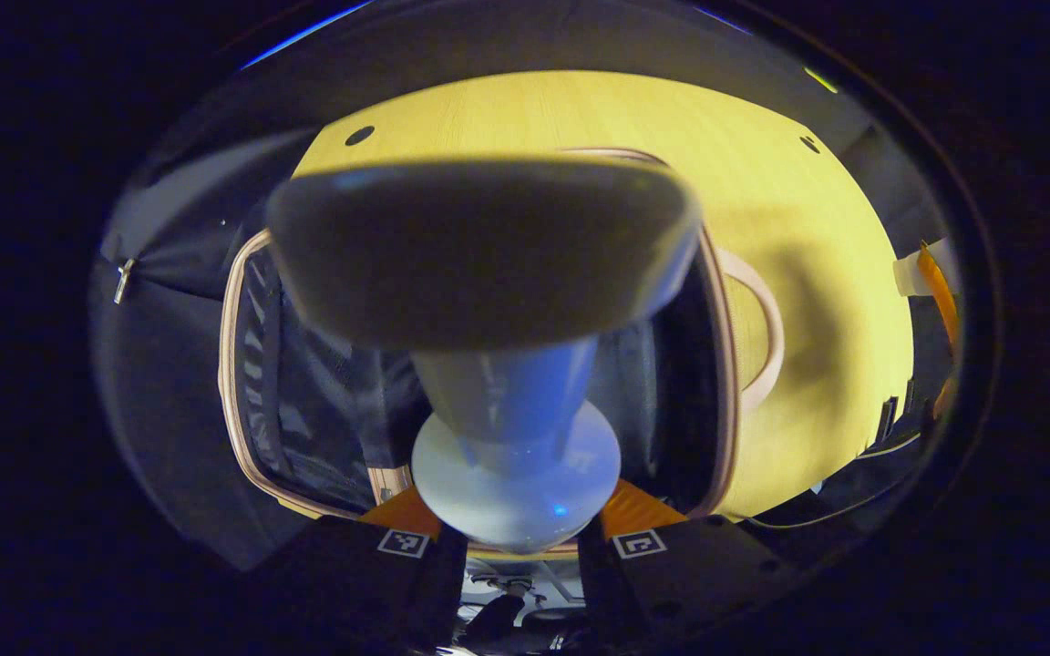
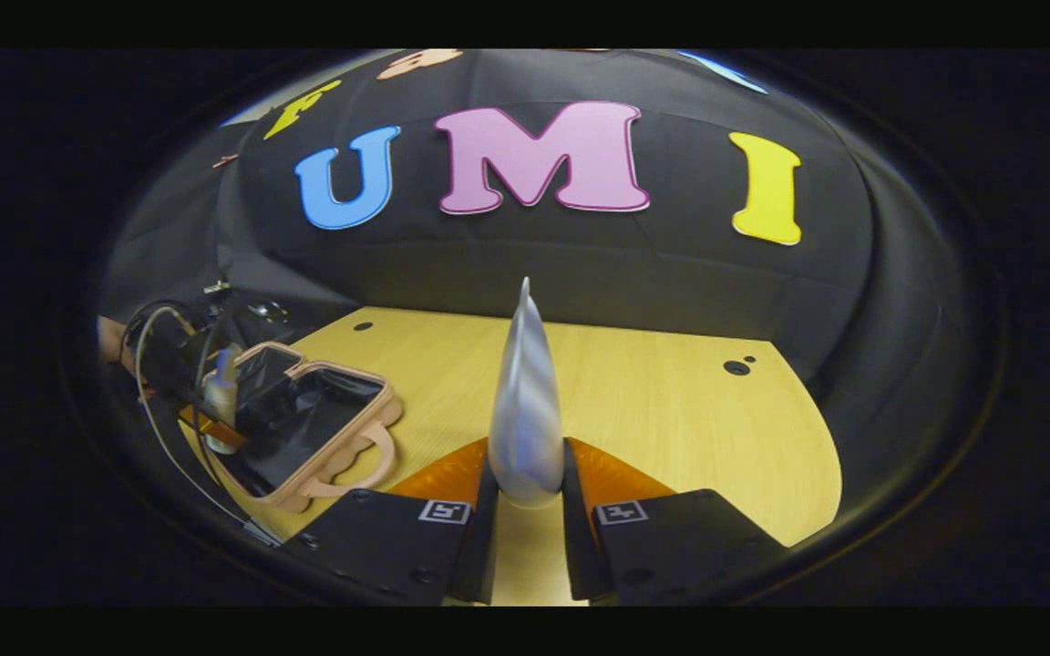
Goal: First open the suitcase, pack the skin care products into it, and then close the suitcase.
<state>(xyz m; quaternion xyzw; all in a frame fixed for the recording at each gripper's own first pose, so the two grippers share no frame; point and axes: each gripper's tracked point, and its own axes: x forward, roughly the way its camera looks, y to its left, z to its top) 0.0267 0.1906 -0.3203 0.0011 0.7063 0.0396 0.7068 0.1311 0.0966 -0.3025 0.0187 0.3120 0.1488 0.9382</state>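
Left gripper view: the left gripper (image 1: 518,538) has both fingers clamped on a pale tube (image 1: 498,364), gripped at its round cap end, the wide flat end looming toward the lens. The tube hangs directly over the open suitcase (image 1: 252,401), whose dark lining and mesh pocket show below, with the pale trim and handle at the right. The suitcase sits on the yellow table (image 1: 817,301). Whether anything already lies inside I cannot tell; the tube hides much of the interior.

Right gripper view: the right gripper (image 2: 525,497) is closed on a silver tube (image 2: 525,401), pinched near its lower end, the crimped tip pointing up. It is held above the table, well apart from the suitcase (image 2: 306,428), which lies open at far left with the left gripper (image 2: 215,419) and its tube over it.

Judgement: step 1, opening, is done. Packing is under way: 2 products are in the grippers and neither is released yet. Closing remains.
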